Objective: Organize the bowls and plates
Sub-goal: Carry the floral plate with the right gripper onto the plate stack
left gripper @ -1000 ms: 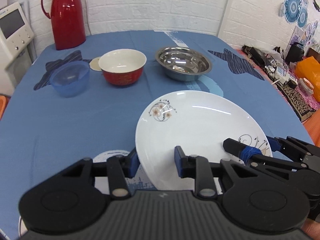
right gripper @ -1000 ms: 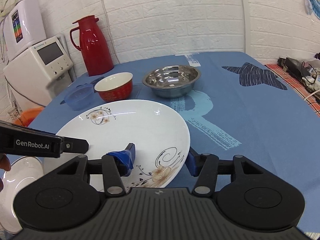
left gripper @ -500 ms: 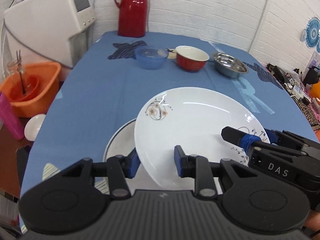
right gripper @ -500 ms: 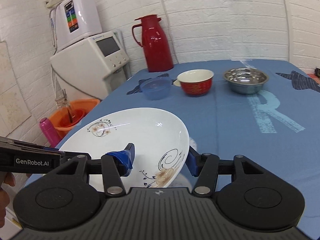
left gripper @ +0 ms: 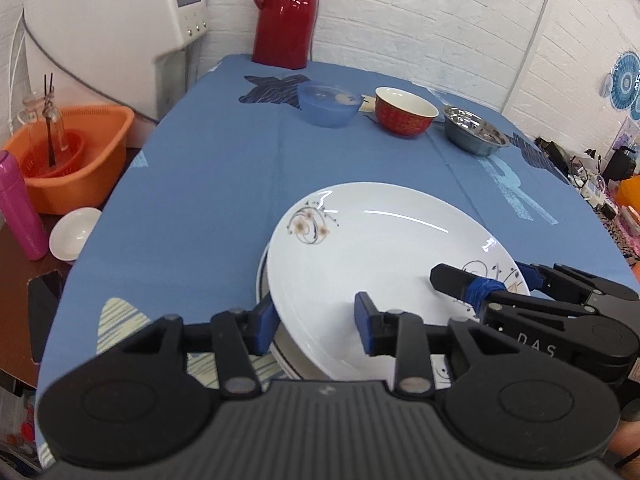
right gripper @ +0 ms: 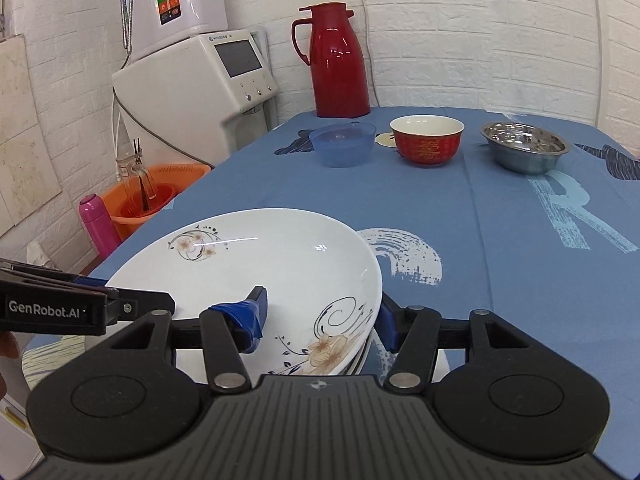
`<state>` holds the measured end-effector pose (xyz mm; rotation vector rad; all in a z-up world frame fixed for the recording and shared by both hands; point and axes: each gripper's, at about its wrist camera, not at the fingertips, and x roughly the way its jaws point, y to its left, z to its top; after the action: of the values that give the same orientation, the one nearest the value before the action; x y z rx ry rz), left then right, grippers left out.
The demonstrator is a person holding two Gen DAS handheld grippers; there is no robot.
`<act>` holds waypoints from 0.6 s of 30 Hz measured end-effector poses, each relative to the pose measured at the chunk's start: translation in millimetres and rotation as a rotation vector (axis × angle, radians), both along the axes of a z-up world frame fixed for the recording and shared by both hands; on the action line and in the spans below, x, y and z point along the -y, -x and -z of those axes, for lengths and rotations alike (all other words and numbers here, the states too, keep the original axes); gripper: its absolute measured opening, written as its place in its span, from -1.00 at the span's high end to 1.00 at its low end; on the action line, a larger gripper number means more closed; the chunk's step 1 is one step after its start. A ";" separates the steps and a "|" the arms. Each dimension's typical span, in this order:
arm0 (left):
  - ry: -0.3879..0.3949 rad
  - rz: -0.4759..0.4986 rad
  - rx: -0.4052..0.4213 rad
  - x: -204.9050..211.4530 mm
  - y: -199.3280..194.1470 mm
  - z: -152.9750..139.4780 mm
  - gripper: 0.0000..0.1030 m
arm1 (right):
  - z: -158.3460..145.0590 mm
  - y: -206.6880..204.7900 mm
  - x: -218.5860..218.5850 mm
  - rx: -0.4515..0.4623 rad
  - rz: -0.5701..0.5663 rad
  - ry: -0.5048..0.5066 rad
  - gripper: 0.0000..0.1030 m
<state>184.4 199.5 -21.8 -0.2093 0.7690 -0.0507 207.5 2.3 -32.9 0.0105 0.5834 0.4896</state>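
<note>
My left wrist camera sits just behind the left gripper (left gripper: 316,322), low over the near end of the table (left gripper: 208,184), looking forward and slightly down toward the brick wall. My right wrist camera rides behind the right gripper (right gripper: 322,318), close by on the right, aimed the same way but angled left. Both views are very near the white plate (left gripper: 384,248) (right gripper: 264,268) and each catches the other gripper. Both share the red flask (left gripper: 286,16) (right gripper: 340,60) and three bowls at the far end.
</note>
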 end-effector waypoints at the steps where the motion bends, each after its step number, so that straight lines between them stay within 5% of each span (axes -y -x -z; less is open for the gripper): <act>1: 0.019 0.011 0.001 -1.4 0.8 0.7 -0.16 | 0.6 -1.6 -0.3 -0.013 0.001 0.008 0.17; 11: 0.160 0.067 -0.097 -15.2 5.3 -3.5 -0.65 | 6.6 -2.5 2.3 -0.033 -0.016 -0.004 0.16; 18: 0.222 0.063 -0.122 -30.1 9.2 0.2 -0.66 | 11.2 -6.5 5.6 -0.063 0.000 -0.045 0.16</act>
<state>175.2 229.6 -22.0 -0.4020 0.8920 -0.1846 214.0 -3.2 -44.1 0.0686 0.6339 0.5037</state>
